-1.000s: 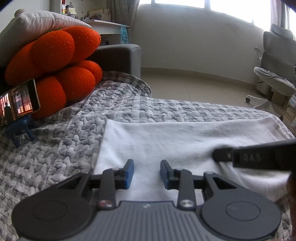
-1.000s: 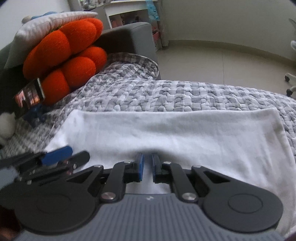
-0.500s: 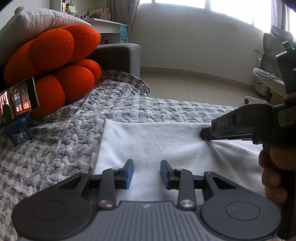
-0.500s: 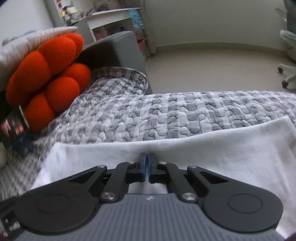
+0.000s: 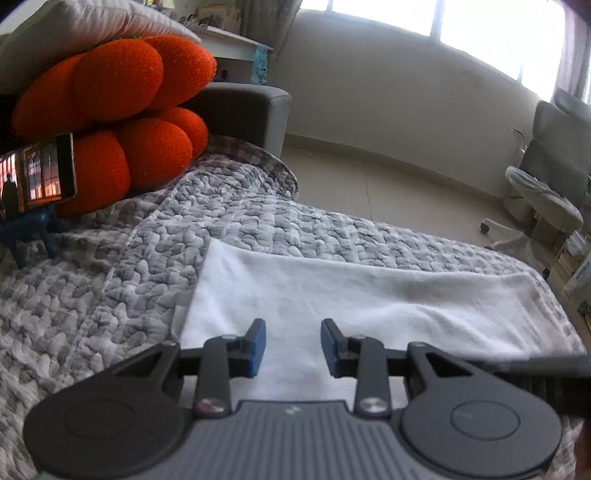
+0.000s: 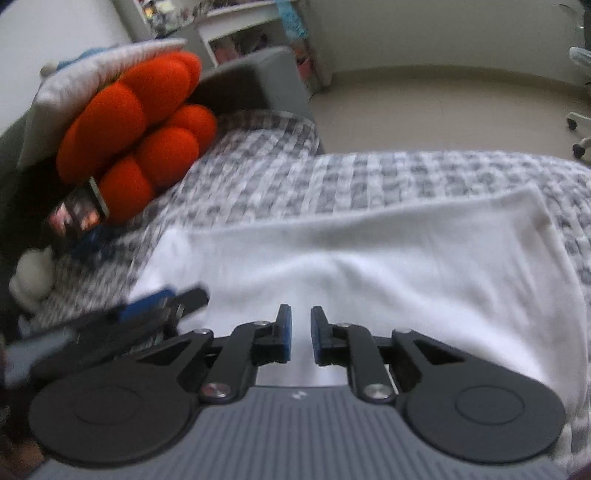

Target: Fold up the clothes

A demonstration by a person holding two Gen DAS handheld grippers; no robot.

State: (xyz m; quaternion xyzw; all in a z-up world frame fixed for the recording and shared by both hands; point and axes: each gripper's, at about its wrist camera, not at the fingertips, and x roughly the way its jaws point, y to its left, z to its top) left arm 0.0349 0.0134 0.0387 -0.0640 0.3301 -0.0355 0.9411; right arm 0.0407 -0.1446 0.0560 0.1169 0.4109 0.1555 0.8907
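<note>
I have the white garment (image 5: 332, 295) lying folded into a long flat band across the grey quilted blanket (image 5: 110, 295), filling the lower middle of both wrist views. Its far edge runs roughly level across the frame, and a soft ridge crosses the cloth from centre to right.

My left gripper (image 5: 293, 347) sits at the bottom centre of the left wrist view, jaws parted to a moderate gap with nothing between the blue pads (image 5: 256, 347); only white fabric shows behind them. I cannot tell whether the tips touch the cloth.

My right gripper (image 6: 300, 338) sits at the bottom centre of the right wrist view. Its jaws have just been opening and now stand at a narrow gap, empty, with the garment showing through. In the left wrist view a dark blurred bar at the lower right edge is part of that tool.

In the right wrist view, the left gripper appears at the lower left, blurred, over the near left part of the garment.

At upper left, an orange lobed cushion (image 5: 110, 110) leans under a pale pillow (image 5: 74, 18). A phone (image 5: 37, 177) on a blue stand (image 5: 29, 232) sits just in front of the cushion. An office chair (image 5: 546, 177) stands at the right edge on the tiled floor (image 5: 388, 192).
</note>
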